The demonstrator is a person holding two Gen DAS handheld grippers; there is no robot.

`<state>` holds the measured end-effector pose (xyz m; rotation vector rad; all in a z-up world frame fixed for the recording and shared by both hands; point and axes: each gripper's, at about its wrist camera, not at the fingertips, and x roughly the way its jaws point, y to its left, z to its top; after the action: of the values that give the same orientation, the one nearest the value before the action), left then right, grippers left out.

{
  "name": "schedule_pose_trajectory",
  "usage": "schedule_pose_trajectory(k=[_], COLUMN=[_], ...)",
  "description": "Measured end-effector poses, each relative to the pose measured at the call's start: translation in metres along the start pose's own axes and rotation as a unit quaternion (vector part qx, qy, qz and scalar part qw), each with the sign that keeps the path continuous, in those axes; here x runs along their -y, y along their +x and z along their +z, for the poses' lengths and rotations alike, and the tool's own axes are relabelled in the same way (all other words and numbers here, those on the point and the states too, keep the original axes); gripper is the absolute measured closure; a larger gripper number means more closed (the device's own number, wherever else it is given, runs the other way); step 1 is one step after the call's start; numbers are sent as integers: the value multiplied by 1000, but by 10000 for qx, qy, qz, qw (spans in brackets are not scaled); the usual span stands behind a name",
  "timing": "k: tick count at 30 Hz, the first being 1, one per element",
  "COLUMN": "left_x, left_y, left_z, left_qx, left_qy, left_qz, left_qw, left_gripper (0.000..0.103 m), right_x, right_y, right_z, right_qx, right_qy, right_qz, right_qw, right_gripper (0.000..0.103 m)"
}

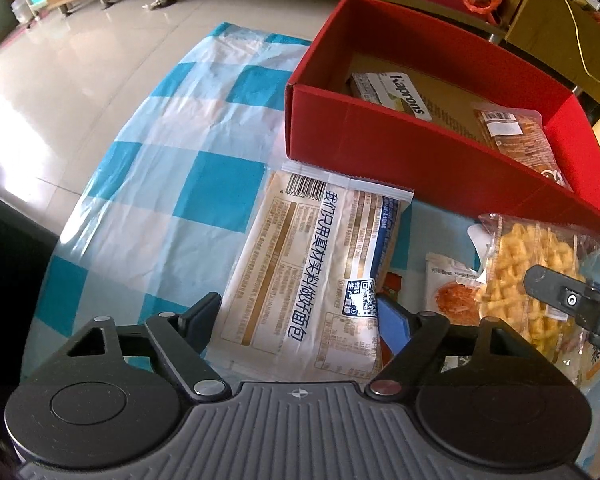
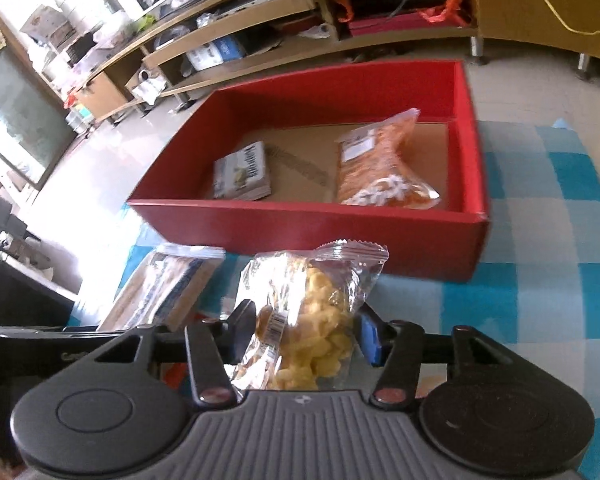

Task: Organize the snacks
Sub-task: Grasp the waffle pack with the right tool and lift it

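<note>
Snack pack [image 2: 308,316] of yellow puffs sits pinched in my right gripper [image 2: 306,334], just in front of the red box [image 2: 312,232], which already has two packs inside. My left gripper [image 1: 296,320] straddles the bread pack [image 1: 320,264] w/ jaws part-open; can't tell if pads touch it yet. Risk, imo: thin crinkly film slips or puffs get crushed if I squeeze harder, & pack could snag the box's near wall.

Bare floor of red box [image 2: 312,216] between two packets [image 2: 242,172].
</note>
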<state>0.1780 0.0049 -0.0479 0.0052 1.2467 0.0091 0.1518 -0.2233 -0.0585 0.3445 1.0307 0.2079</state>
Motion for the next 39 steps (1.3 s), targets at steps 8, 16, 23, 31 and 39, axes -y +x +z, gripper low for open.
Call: schedule_pose_trajectory(k=[8, 16, 23, 31, 39], left_x=[2, 7, 15, 15, 19], left_y=[-6, -3, 8, 26, 31], left_z=[1, -2, -7, -13, -17], left_qx=[-8, -71, -121, -292, -223], left_qy=[-77, 74, 236, 303, 488], left_qz=[-184, -134, 31, 80, 293], left_qw=[9998, 9999, 9996, 9991, 9981], left_gripper=[20, 17, 11, 6, 0], right_x=[15, 26, 10, -12, -27], right_y=[-8, -1, 10, 38, 51], right_z=[1, -1, 4, -4, -6], right_qx=[42, -196, -301, -283, -551], right_qy=[365, 712, 699, 291, -187], right_qz=[281, 230, 346, -445, -870], right_qw=[9989, 9970, 9965, 9982, 9945], right_gripper=[63, 50, 15, 9, 1])
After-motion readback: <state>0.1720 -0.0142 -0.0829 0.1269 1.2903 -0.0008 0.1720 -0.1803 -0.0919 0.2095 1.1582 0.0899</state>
